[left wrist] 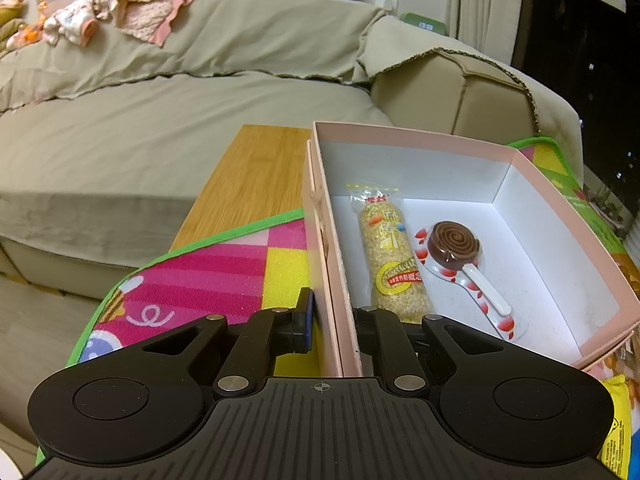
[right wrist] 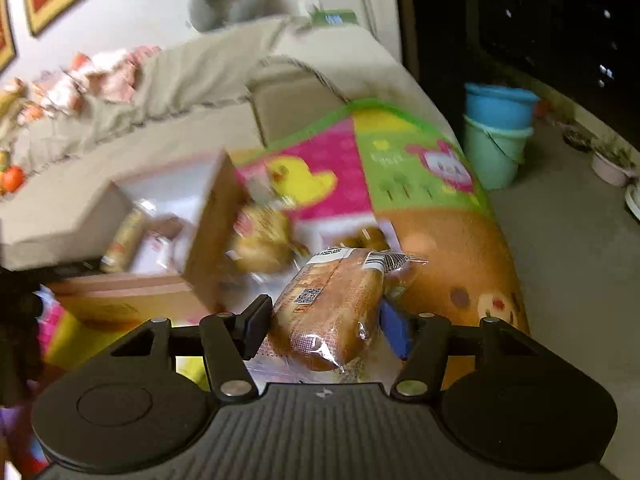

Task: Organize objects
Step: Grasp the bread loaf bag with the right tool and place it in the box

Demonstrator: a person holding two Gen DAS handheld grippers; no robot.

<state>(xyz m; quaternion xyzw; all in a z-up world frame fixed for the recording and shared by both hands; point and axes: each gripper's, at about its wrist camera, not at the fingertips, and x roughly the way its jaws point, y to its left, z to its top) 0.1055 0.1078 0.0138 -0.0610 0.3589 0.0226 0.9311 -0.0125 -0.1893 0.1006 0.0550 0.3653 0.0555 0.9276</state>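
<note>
A pink box (left wrist: 532,176) with a white inside stands on a colourful play mat (left wrist: 208,276). In it lie a wrapped sesame snack bar (left wrist: 390,256) and a chocolate swirl lollipop (left wrist: 456,248). My left gripper (left wrist: 332,320) is shut on the box's left wall, one finger outside and one inside. My right gripper (right wrist: 324,324) is shut on a wrapped bread bun (right wrist: 332,304) and holds it above the mat (right wrist: 400,168), right of the box (right wrist: 208,224). More wrapped snacks (right wrist: 260,240) lie blurred beside the box.
A beige covered sofa (left wrist: 200,80) with baby clothes (left wrist: 112,12) stands behind. A bamboo board (left wrist: 248,184) lies under the mat's edge. Two stacked buckets (right wrist: 500,128) stand on the floor at the right. A yellow packet (left wrist: 620,428) lies near the box's corner.
</note>
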